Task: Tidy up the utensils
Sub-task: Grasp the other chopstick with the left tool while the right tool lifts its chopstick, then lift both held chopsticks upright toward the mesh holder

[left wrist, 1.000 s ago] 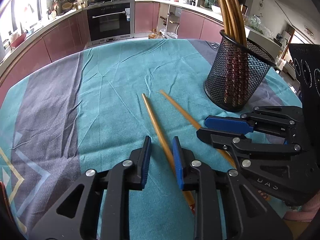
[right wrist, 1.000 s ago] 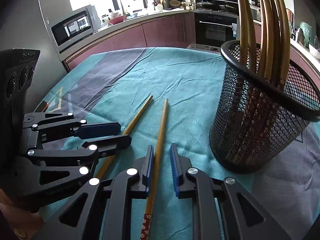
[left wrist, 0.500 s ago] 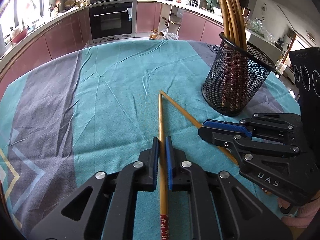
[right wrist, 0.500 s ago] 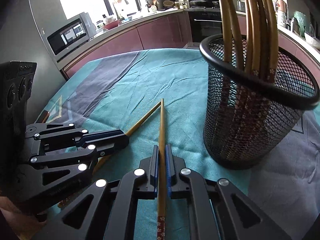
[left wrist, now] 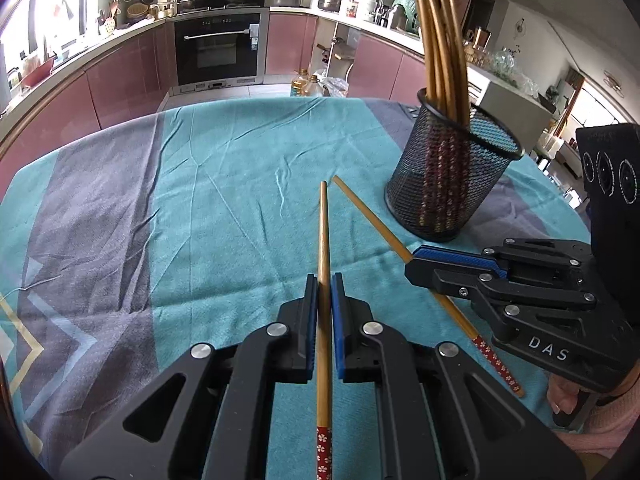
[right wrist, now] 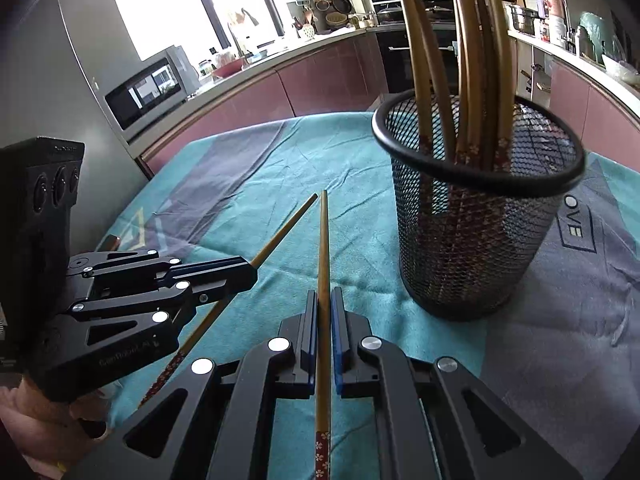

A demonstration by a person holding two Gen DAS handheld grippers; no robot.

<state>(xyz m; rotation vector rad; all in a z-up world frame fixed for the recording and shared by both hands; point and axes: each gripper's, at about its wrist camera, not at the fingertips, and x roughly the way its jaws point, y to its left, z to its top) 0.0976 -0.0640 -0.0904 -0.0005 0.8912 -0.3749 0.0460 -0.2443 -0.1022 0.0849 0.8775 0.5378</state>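
Observation:
My left gripper [left wrist: 324, 284] is shut on a wooden chopstick [left wrist: 323, 232] with a red flowered end; it runs straight out between the blue pads. Just right of it, my right gripper [left wrist: 412, 266] clamps a second chopstick [left wrist: 368, 216]. The right wrist view shows the right gripper [right wrist: 324, 300] shut on its chopstick [right wrist: 323, 240], with the left gripper [right wrist: 250, 274] and its chopstick [right wrist: 280, 236] on the left. The two thin tips nearly meet. A black mesh cup [left wrist: 448, 184] [right wrist: 472, 240] holding several chopsticks stands upright to the right.
A wrinkled teal and grey tablecloth [left wrist: 224, 200] covers the round table. Beyond its far edge are kitchen cabinets and a built-in oven [left wrist: 220, 48]. A microwave [right wrist: 148, 92] sits on the counter at the left. A person's hand [left wrist: 568, 396] holds the right gripper.
Both grippers have gone from open around the chopsticks to shut on them. Each chopstick has swung in line with its fingers. The mesh cup appears higher and nearer in the right wrist view.

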